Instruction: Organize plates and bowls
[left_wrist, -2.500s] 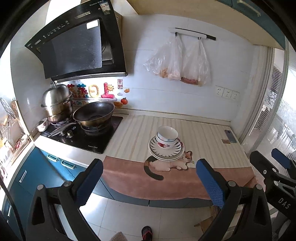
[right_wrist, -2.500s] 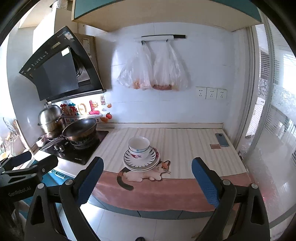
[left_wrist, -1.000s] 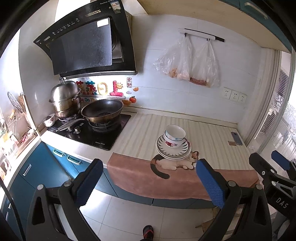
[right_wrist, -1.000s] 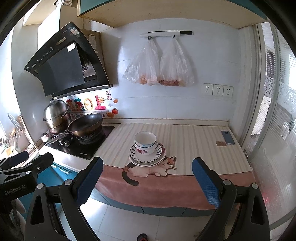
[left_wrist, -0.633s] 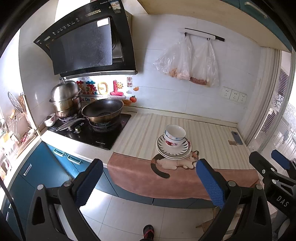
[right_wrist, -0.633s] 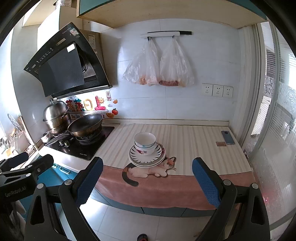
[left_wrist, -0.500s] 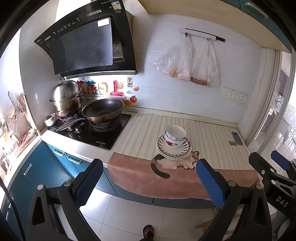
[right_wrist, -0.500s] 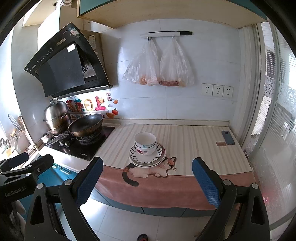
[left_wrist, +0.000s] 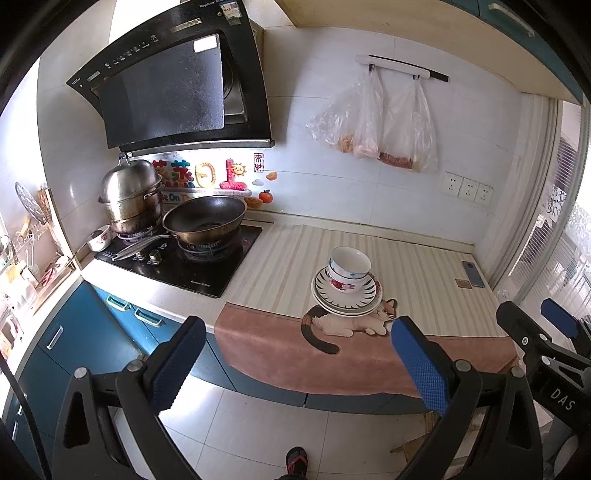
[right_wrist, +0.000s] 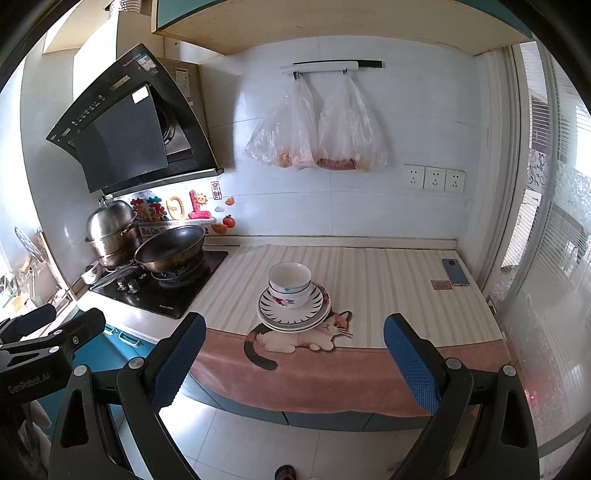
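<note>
Bowls (left_wrist: 349, 268): 2 nested bowls stand upright on the plates (left_wrist: 345, 297), a stack of perhaps 3, though the rims blur together at this range.
Where the stack sits: at the front of the striped counter (left_wrist: 424, 266), its near rim touching the cat picture (left_wrist: 351, 325) on the pink cloth (left_wrist: 280, 350) that hangs over the counter edge.
Left of the stack: a steel steamer pot (left_wrist: 131, 201) and a dark wok (left_wrist: 205, 219) on the black hob (left_wrist: 184, 264), well apart from the crockery.
Left gripper (left_wrist: 295, 365): released, blue pads spread wide, empty, hovering over the floor short of the counter.
Right gripper (right_wrist: 293, 360): likewise released and empty, facing the stack from the aisle.
Far right: a phone (right_wrist: 455, 272) lies near the window end of the counter.
Risk, bowls: lifting the top bowl by 1 rim could drag its partner along, then drop it back onto the plates.
Risk, cloth: a finger snagging the hanging cloth would tug whatever rests on it; the stack stands close enough to the edge to slide off.
Risk, plates: glazed rims are slippery, so a shallow pinch may let a plate tip out.
Change over 2.5 s: both views have drifted slightly rightward and back from the counter; the stack itself sits unmoved, and both claws were just as wide.
</note>
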